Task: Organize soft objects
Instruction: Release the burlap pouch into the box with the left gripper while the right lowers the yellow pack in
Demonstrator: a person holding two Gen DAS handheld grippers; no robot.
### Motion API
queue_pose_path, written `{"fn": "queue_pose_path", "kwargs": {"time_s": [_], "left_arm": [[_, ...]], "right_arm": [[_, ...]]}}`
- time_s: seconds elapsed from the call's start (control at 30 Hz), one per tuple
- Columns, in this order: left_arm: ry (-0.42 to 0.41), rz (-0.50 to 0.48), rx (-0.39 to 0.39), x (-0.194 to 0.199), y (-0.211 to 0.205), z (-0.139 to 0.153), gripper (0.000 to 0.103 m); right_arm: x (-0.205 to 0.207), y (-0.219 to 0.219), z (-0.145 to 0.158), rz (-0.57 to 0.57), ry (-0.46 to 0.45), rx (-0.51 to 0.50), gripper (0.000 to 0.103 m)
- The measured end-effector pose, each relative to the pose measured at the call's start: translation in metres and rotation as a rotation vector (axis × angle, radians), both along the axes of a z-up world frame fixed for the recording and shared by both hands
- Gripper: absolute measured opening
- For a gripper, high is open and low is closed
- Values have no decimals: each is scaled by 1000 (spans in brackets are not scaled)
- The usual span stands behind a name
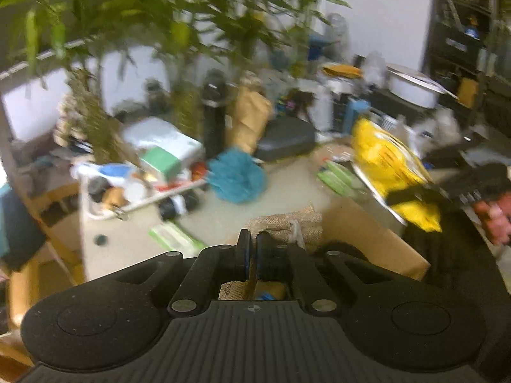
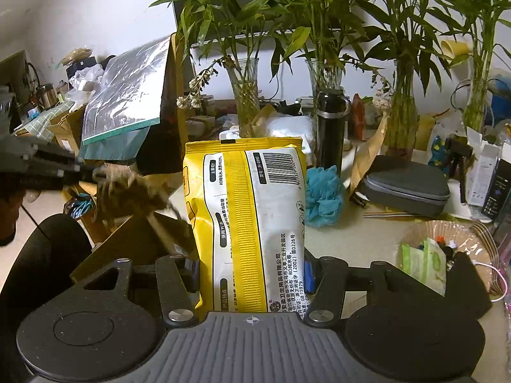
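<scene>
My right gripper is shut on a yellow and white wipes pack and holds it upright above the desk; the pack also shows at the right of the left wrist view. My left gripper is shut on a brown burlap piece, held over an open cardboard box; it shows blurred at the left of the right wrist view. A teal bath pouf lies on the desk behind the pack and shows in the left wrist view too.
Vases of bamboo, a black flask and a grey zip case stand at the back of the desk. A woven basket with green packets sits at the right. A white tray of clutter sits left.
</scene>
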State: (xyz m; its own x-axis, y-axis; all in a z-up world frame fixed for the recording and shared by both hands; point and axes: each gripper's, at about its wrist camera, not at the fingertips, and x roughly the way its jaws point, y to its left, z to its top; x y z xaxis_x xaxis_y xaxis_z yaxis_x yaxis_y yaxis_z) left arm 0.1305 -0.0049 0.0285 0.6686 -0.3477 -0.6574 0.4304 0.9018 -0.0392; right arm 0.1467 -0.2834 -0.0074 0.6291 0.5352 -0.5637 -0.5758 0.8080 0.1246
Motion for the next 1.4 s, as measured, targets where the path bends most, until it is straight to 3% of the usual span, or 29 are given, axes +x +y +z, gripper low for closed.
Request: {"fn": "queue_pose_path", "kwargs": {"time_s": [0.07, 0.13, 0.17, 0.43, 0.9, 1.03, 1.2, 1.3, 1.37, 1.4], "left_arm": [[13, -8, -1, -6, 0, -9, 23], [1, 20, 13, -13, 3, -17, 60], [-15, 33, 11, -18, 5, -19, 63], [11, 143, -11, -35, 26, -40, 64], [2, 311, -152, -51, 69, -56, 64], [13, 330, -181, -50, 74, -58, 64], [7, 326, -199, -52, 76, -59, 64], [2, 332, -195, -52, 75, -60, 64], [-1, 333, -192, -53, 75, -60, 64], [-3, 333, -191, -54, 75, -60, 64]], "right_arm": [[-1, 1, 0, 5, 3, -3, 57], [-2, 2, -1, 12, 5, -7, 57], [-2, 2, -2, 15, 7, -10, 57], [-6, 8, -9, 46, 32, -31, 57], [-9, 34, -17, 138, 59, -76, 58], [-8, 49, -16, 211, 41, -113, 58], [-5, 84, -10, 408, -13, -199, 59], [-7, 107, -6, 504, -79, -238, 70], [-10, 116, -2, 525, -129, -232, 89], [-10, 118, 0, 530, -135, -218, 91]]}}
